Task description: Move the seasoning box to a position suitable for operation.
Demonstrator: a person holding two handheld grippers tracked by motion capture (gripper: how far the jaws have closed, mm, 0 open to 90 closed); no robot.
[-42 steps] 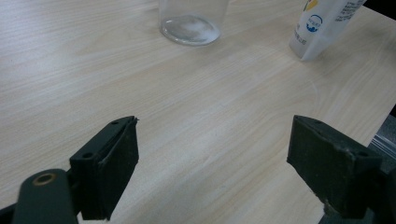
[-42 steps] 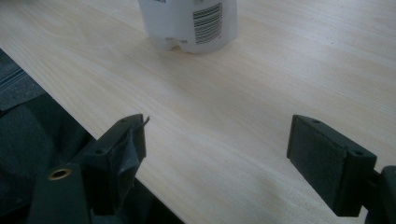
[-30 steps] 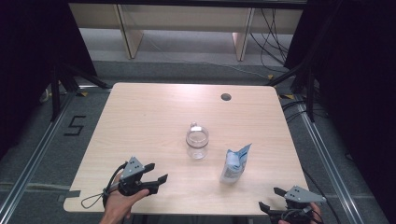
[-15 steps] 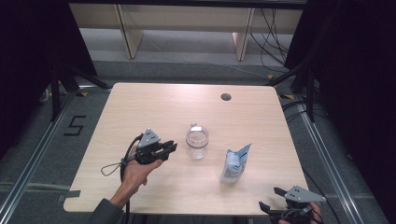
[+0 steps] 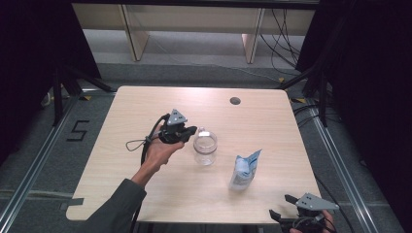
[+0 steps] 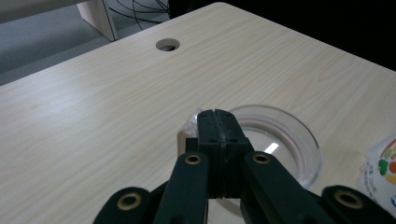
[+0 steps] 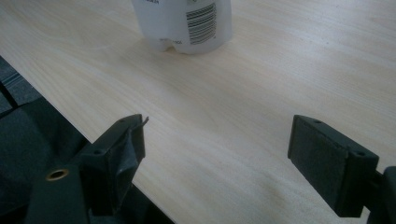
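High view: a clear, open-mouthed jar [image 5: 205, 147] is seen standing upright near the middle of the surface [image 5: 145, 104], with the left tongs [image 5: 187, 132] held just beside its rim on the left. In the left gripper view the jaws are seen pressed flat together, with nothing visible between the pads, and the jar's mouth [image 6: 280, 140] lies just beyond and below the tips. The left jaws have just been closing; whether they touch the rim cannot be told.

The jar is judged to be light, rigid and smooth, so it could slide or tip if nudged at the top. Whether it is glass or plastic cannot be made out; if glass, it would be fragile. A hold is best taken on the wall just under the rim, or across the rim with one pad inside and one outside.

A white and blue pouch [image 5: 244, 168] stands to the right of the jar, apart from it, and its barcoded base [image 7: 187, 23] is seen in the right gripper view. The right tongs [image 5: 297, 208] are held spread wide and empty at the near edge of the surface, partly cut off by the frame. The pouch's print is too small to read, and the jar's contents, if any, cannot be discerned.
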